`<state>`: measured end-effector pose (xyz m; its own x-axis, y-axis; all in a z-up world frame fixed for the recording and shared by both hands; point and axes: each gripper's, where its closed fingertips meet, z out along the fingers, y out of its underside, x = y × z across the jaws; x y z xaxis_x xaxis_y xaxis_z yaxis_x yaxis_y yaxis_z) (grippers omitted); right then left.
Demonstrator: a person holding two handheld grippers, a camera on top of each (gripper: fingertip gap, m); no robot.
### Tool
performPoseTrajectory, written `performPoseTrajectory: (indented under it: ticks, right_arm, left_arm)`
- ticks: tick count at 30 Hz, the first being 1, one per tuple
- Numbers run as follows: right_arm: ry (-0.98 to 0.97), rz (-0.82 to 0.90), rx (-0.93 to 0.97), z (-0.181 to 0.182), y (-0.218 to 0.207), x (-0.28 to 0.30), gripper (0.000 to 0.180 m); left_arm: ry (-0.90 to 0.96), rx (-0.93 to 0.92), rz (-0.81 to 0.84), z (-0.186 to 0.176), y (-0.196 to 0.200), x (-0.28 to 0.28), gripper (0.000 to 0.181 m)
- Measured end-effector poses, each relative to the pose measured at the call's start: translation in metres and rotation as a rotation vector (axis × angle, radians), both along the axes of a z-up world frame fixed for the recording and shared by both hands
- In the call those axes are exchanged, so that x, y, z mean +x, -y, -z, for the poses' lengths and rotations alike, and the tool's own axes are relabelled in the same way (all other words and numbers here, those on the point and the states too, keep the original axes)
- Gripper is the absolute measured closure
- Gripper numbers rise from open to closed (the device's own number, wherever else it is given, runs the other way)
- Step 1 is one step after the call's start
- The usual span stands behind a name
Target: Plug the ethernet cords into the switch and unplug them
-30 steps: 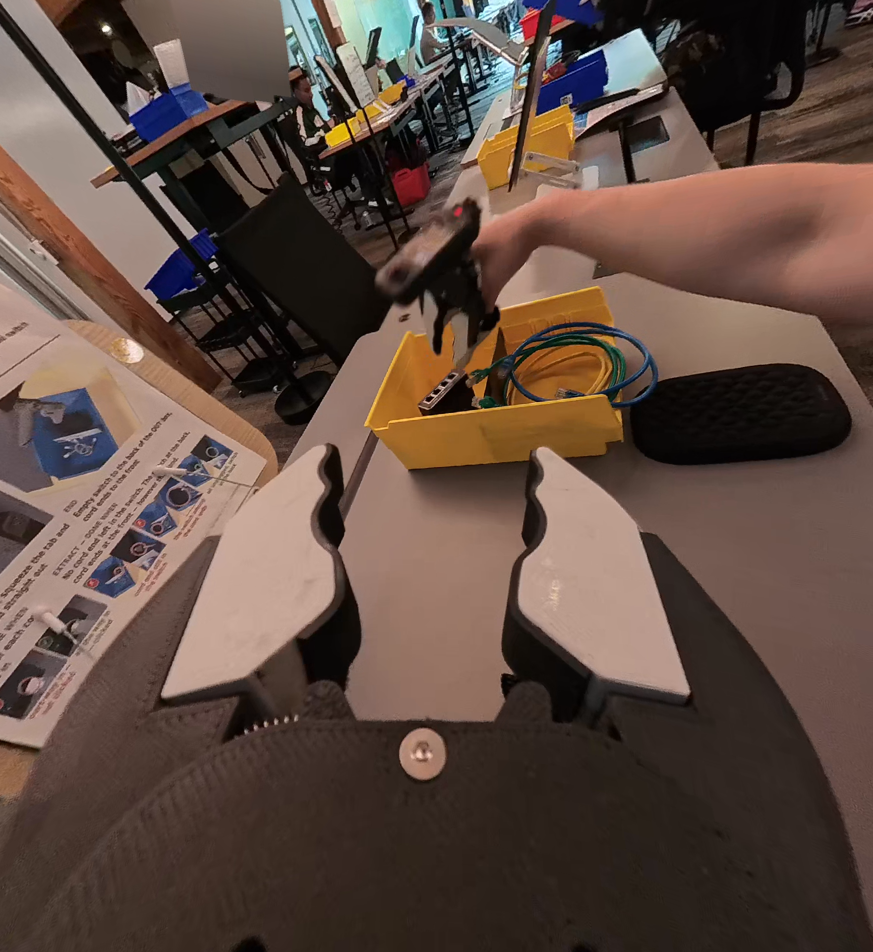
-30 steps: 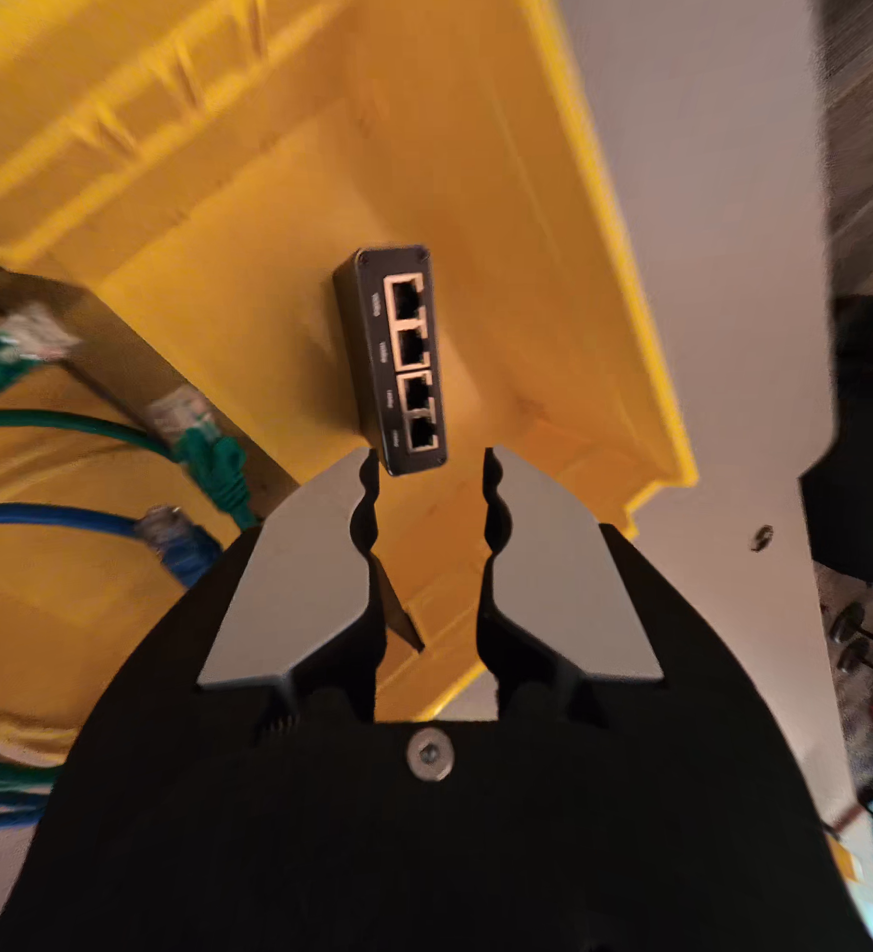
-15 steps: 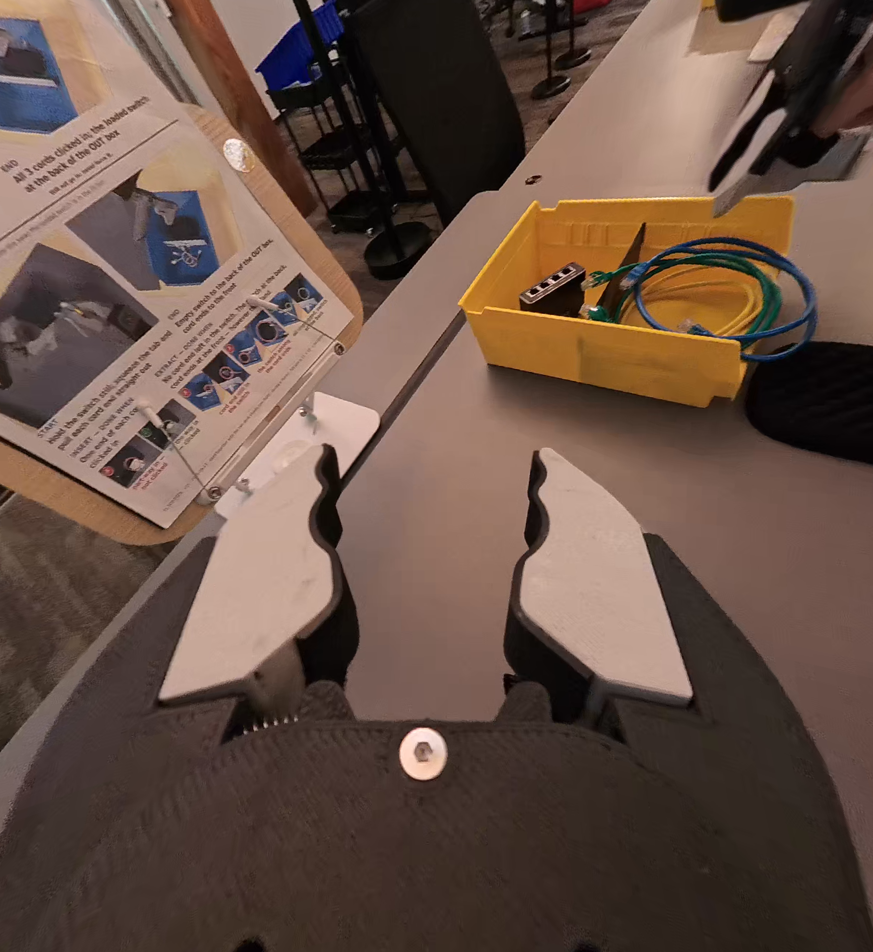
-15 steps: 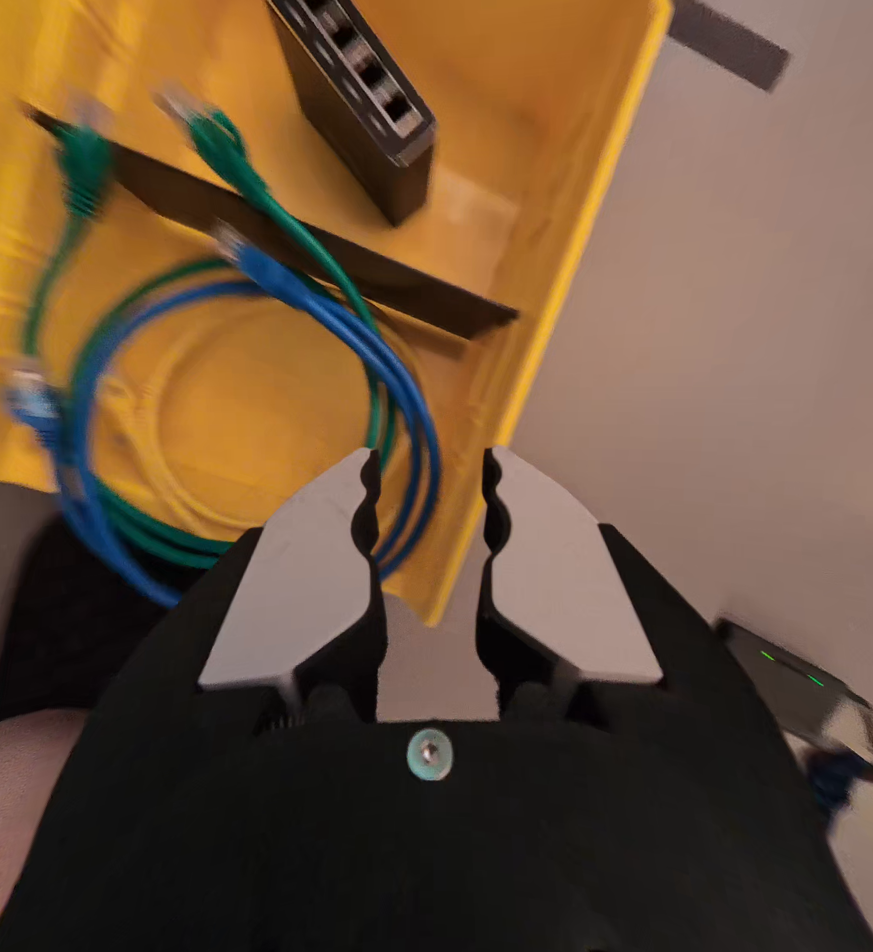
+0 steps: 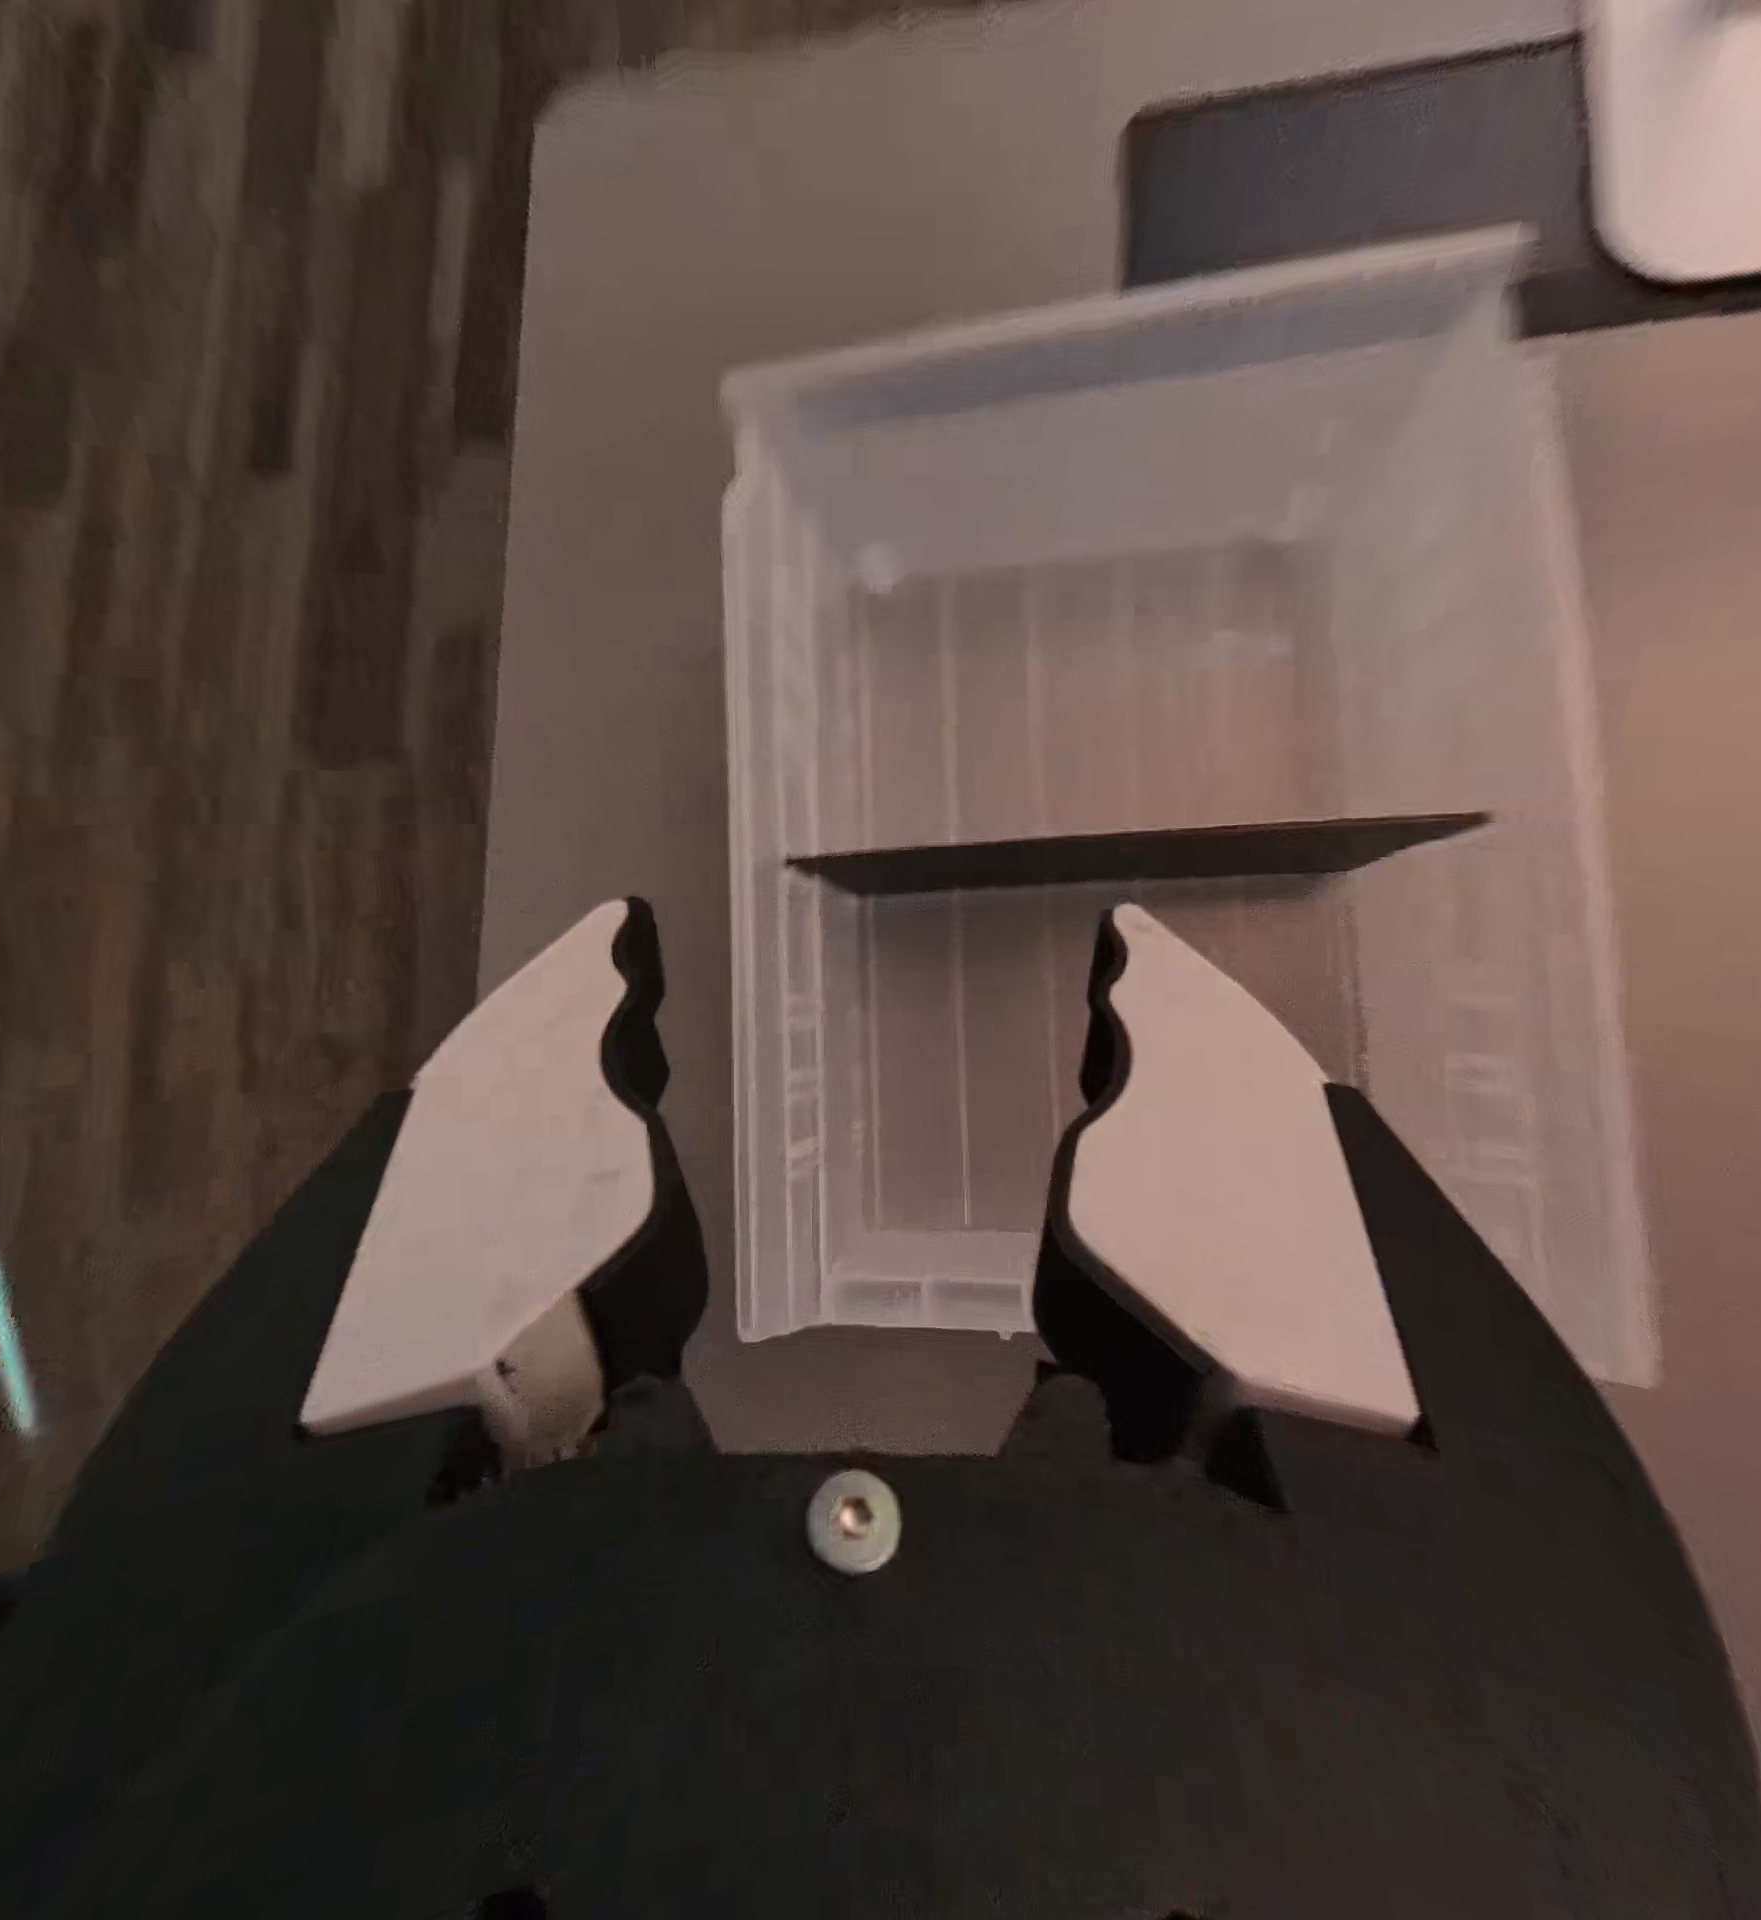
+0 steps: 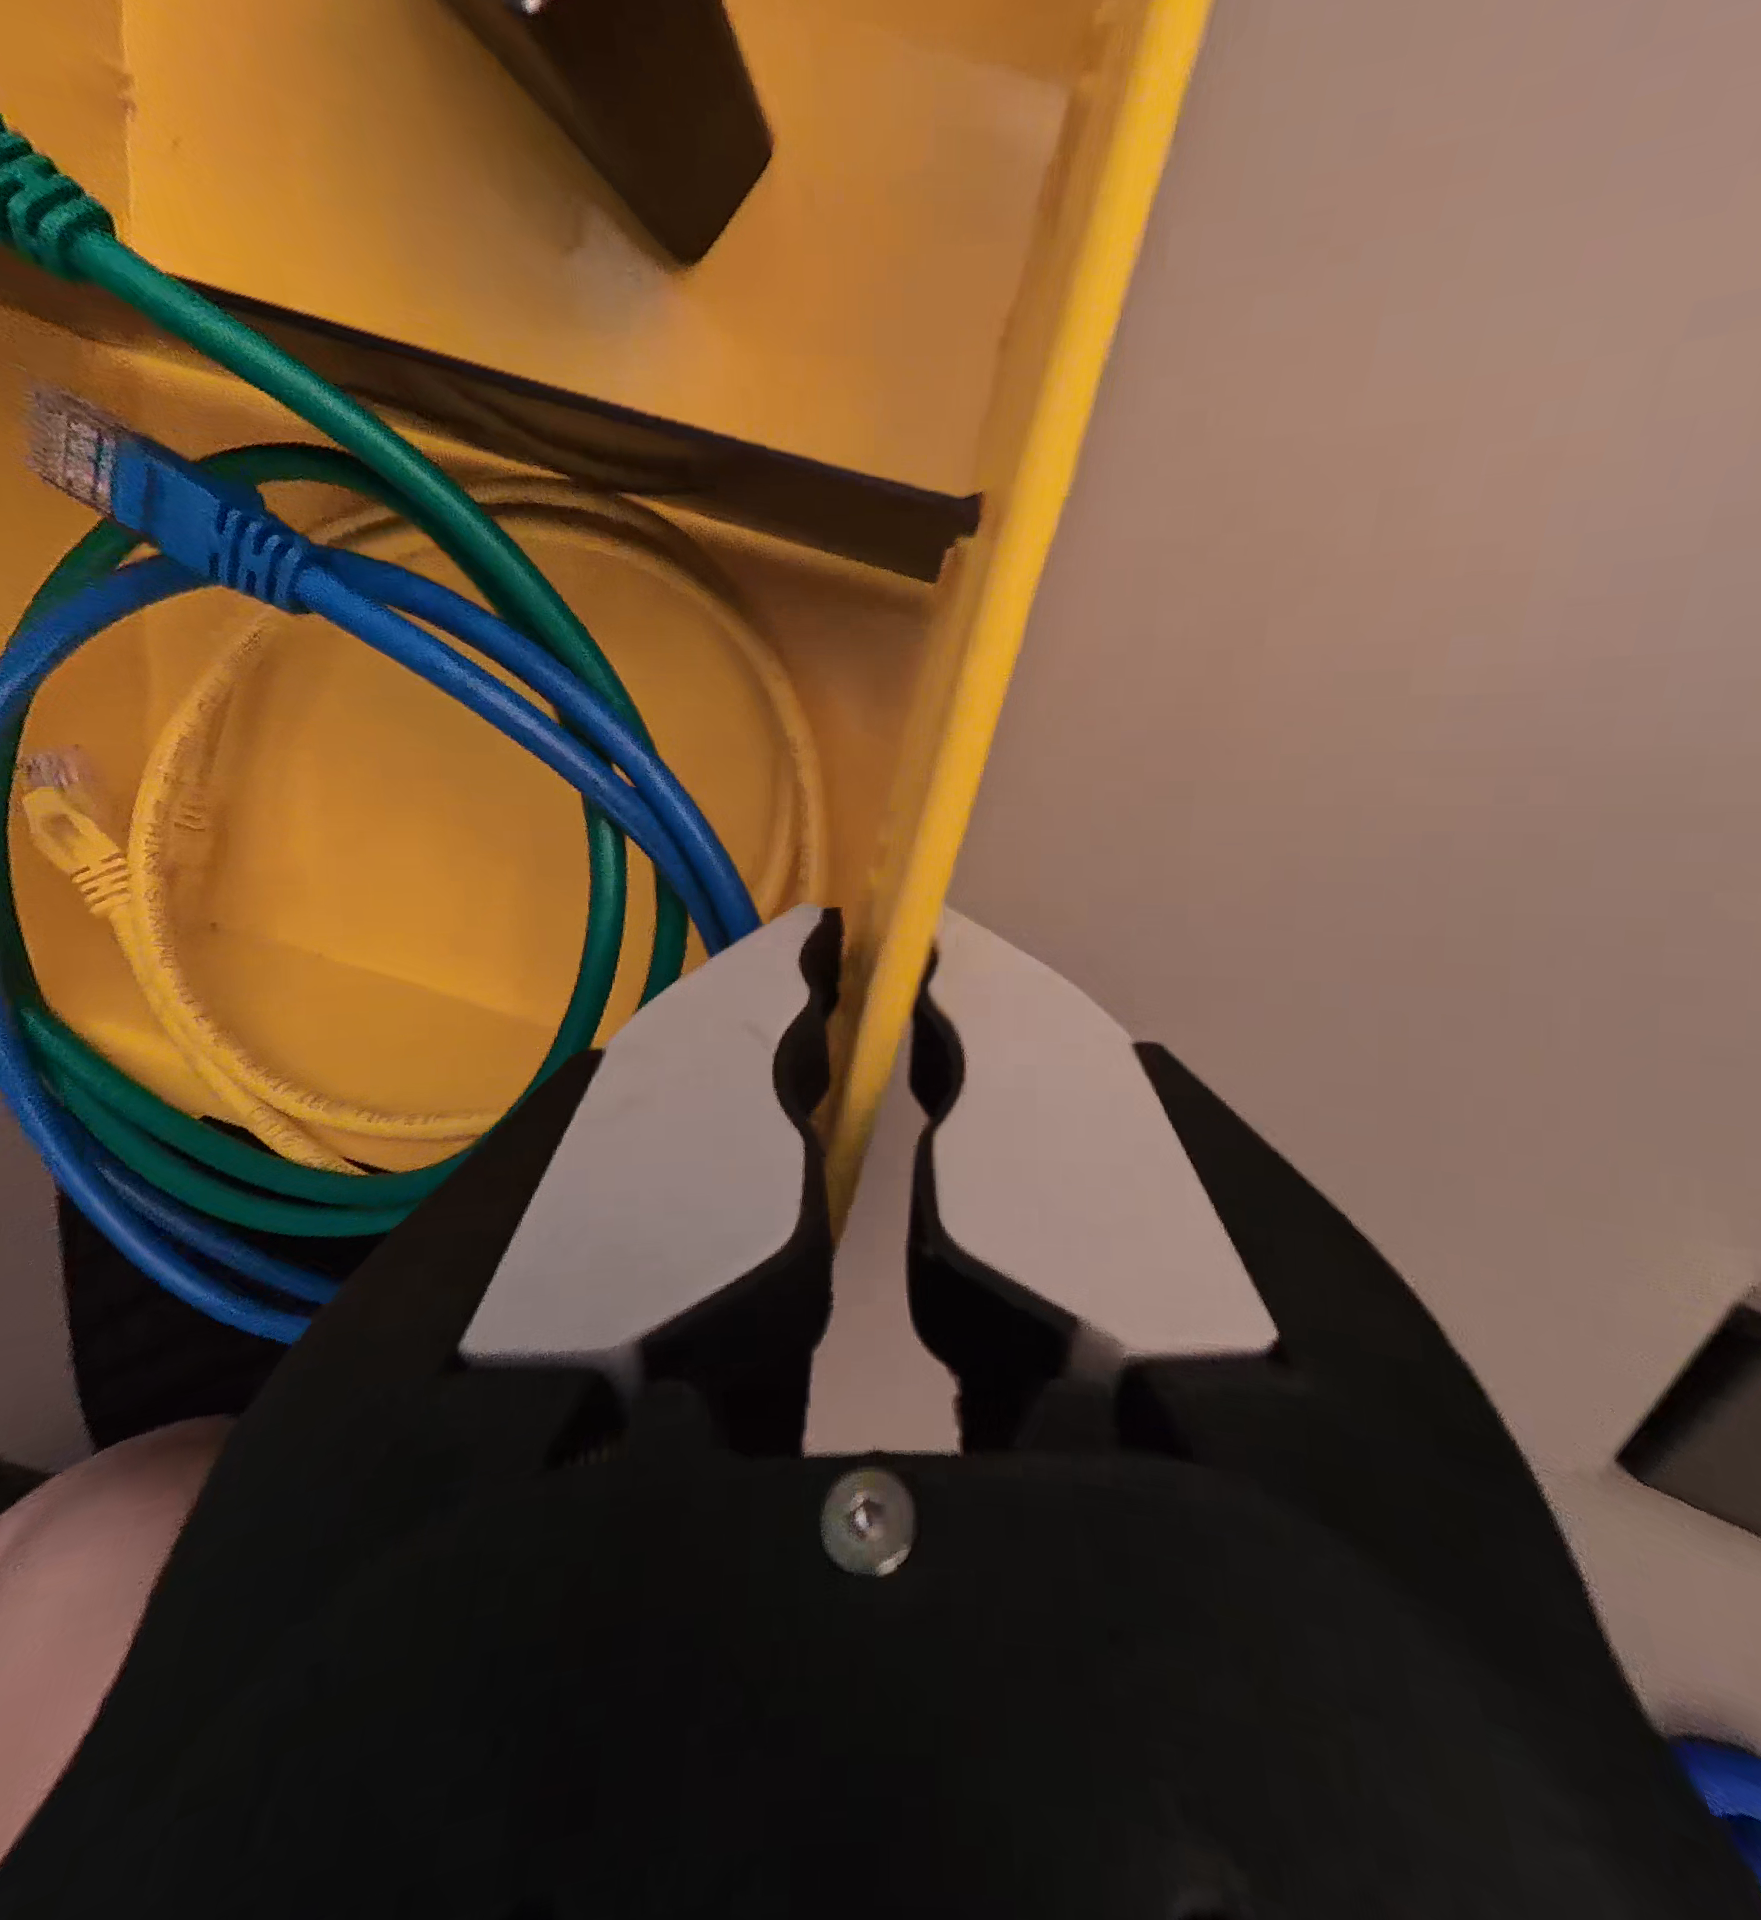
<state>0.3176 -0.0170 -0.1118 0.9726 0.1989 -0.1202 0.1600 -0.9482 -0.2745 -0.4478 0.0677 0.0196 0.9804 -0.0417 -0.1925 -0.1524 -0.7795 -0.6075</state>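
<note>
In the right wrist view a yellow bin point(image 6: 1042, 520) holds a black switch point(image 6: 647, 114) behind a black divider point(image 6: 647, 447). In front of the divider lie a coiled green cord point(image 6: 336, 416), a blue cord point(image 6: 440, 623) and a yellow cord point(image 6: 180, 987). My right gripper point(image 6: 881, 925) straddles the bin's right wall, its jaws closed narrowly on it. In the blurred left wrist view my left gripper point(image 5: 871, 914) is open and empty above a clear plastic bin point(image 5: 762, 831) with a black divider point(image 5: 1115, 862) and nothing in it.
The clear bin sits on a grey table point(image 5: 627, 416) near its left edge, with wood floor point(image 5: 180, 623) beyond. A dark panel point(image 5: 1323, 177) and a white object point(image 5: 1738, 135) lie behind it. A black pad point(image 6: 128, 1330) lies by the yellow bin, and a dark rectangle point(image 6: 1749, 1434) lies to the right.
My right gripper moved from over the switch to the bin's right wall and closed on it. My left gripper swung away from the yellow bin to look down on the clear bin.
</note>
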Motion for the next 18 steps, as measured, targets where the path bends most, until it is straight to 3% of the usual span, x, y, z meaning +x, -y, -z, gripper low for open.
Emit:
performPoseTrajectory:
  ticks: [1, 6, 10, 14, 18]
  right_arm:
    - [-0.002, 0.009, -0.027, 0.004, 0.001, -0.001, 0.171]
    - [-0.011, 0.085, -0.106, 0.01, 0.002, -0.002, 0.173]
    - [0.047, 0.063, -0.136, 0.011, 0.004, -0.005, 0.173]
    - [-0.028, 0.008, -0.166, 0.01, 0.003, -0.035, 0.171]
    - [0.005, -0.053, -0.214, 0.009, -0.006, -0.066, 0.172]
  left_arm:
    - [0.039, -0.051, -0.053, 0.015, 0.001, -0.013, 0.098]
    - [0.166, -0.303, -0.163, 0.082, 0.009, -0.054, 0.097]
    - [0.255, -0.453, -0.149, 0.113, 0.023, -0.059, 0.119]
    - [0.36, -0.586, -0.077, 0.13, 0.035, -0.042, 0.171]
    - [0.178, -0.744, 0.011, 0.139, 0.045, -0.033, 0.172]
